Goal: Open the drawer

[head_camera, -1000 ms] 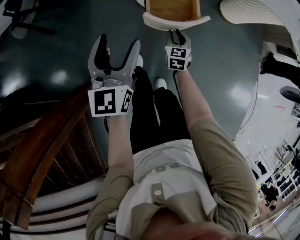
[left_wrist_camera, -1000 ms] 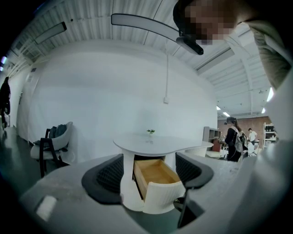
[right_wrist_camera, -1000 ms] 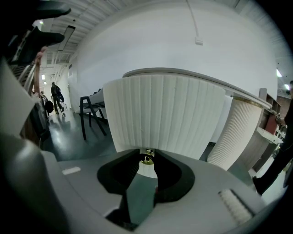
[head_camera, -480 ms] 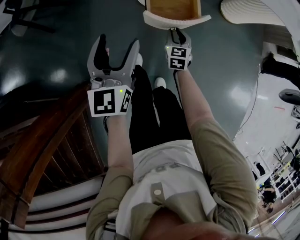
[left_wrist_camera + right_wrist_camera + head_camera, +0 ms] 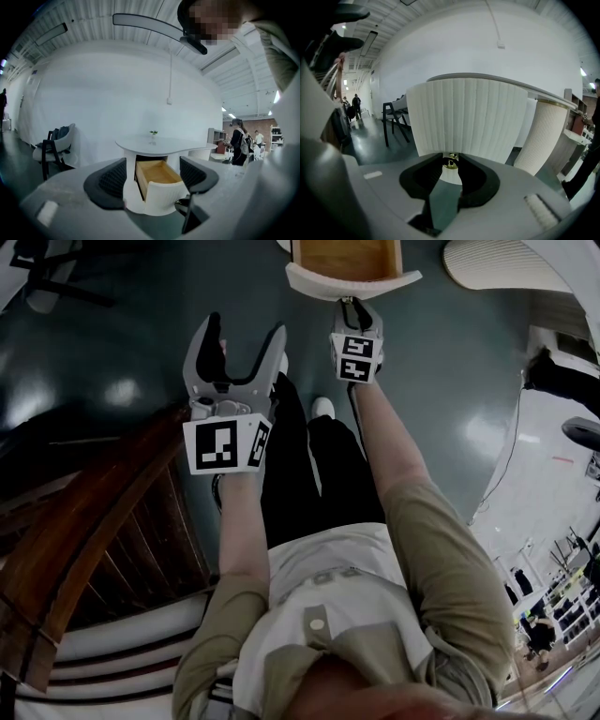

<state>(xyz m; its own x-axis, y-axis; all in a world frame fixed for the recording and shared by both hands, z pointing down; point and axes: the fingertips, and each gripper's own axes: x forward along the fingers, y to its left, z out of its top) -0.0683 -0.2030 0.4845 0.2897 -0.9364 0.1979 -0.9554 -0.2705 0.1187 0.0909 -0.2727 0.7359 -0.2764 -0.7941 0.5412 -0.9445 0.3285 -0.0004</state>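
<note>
Knob (image 5: pixel 450 163), small brass, straight ahead on white ribbed drawer (image 5: pixel 352 282), is pinched by right hand-held gripper (image 5: pixel 349 304); left hand-held gripper (image 5: pixel 246 330) is held spread, farther off.

My left tool (image 5: pixel 246 329) sits out ahead of the body, close to level. Its two jaws are spread wide with nothing between the pads. Its marker cube (image 5: pixel 225 444) faces up toward my head camera, and the bare left forearm (image 5: pixel 242 531) runs straight back to a sleeve (image 5: pixel 214 634) at the elbow. My right tool (image 5: pixel 352 306) reaches farther forward and tilts downward, with the right forearm (image 5: pixel 384 442) stretched out behind it. Its jaws are nearly together, pinching a small brass knob (image 5: pixel 450 163) at their tips.
</note>
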